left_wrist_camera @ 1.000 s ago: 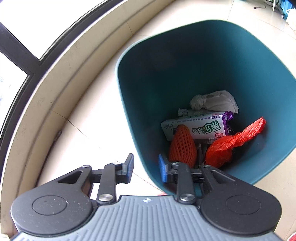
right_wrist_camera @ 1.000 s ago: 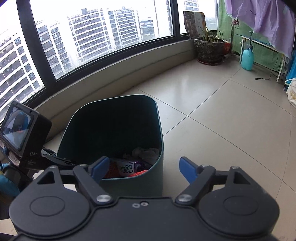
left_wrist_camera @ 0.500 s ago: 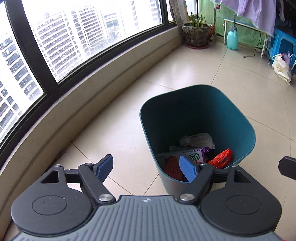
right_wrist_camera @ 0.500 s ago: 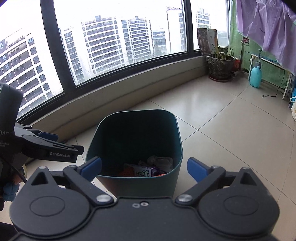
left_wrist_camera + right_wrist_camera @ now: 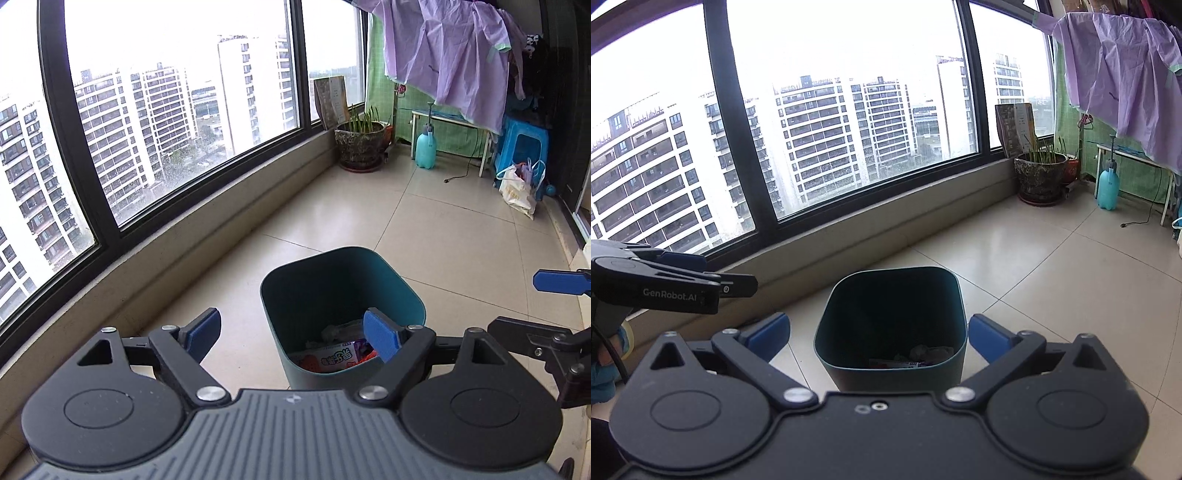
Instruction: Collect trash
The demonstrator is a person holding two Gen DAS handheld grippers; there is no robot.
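Trash (image 5: 338,356), crumpled white paper and a glossy printed wrapper, lies at the bottom of a smooth teal plastic bin (image 5: 343,273) with rounded corners on the glazed tile floor (image 5: 454,240). Left gripper (image 5: 291,334) fingers are opening, empty; right gripper (image 5: 879,334) fingers stand wide, empty.

Teal bin (image 5: 341,295) upright on floor, trash (image 5: 338,356) inside.

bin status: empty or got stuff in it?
Not empty. The teal bin stands upright with trash at the bottom: a printed packet and crumpled white paper. Most of its depth is unfilled.
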